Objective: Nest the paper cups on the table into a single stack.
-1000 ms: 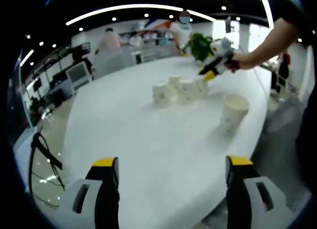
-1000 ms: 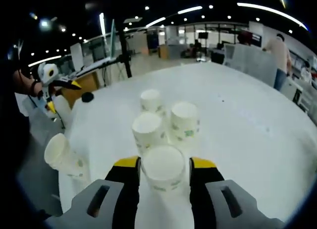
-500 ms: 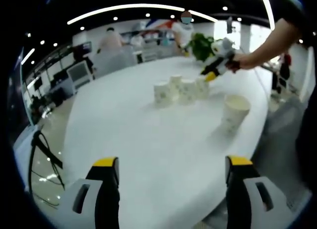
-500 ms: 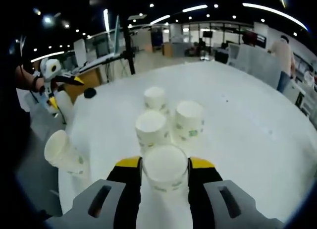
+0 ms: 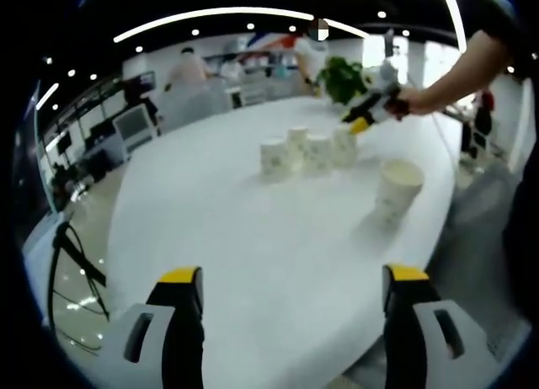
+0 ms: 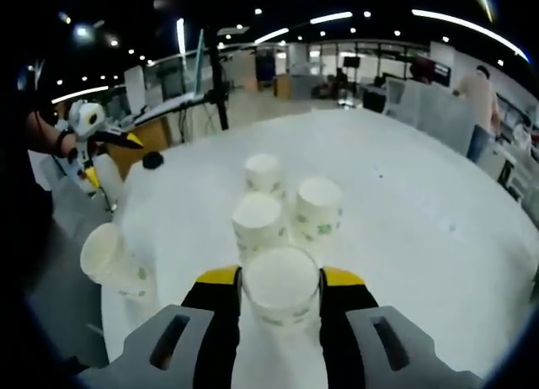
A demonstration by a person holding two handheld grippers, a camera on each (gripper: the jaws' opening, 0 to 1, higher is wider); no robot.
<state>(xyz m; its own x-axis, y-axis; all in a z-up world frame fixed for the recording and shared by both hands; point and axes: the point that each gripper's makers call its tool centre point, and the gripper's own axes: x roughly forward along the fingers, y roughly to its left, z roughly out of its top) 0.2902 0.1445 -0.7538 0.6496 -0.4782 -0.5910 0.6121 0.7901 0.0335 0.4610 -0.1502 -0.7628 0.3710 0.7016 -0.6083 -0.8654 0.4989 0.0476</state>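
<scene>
The right gripper (image 6: 280, 279) has its jaws closed on a paper cup (image 6: 280, 290); the cup's bottom is hidden between them. Three more cups (image 6: 286, 205) stand close together just past it on the white table (image 6: 404, 229). One lone cup (image 6: 114, 263) stands near the table's edge. The left gripper (image 5: 295, 284) is wide open, holding nothing, over bare table with lots of room.
</scene>
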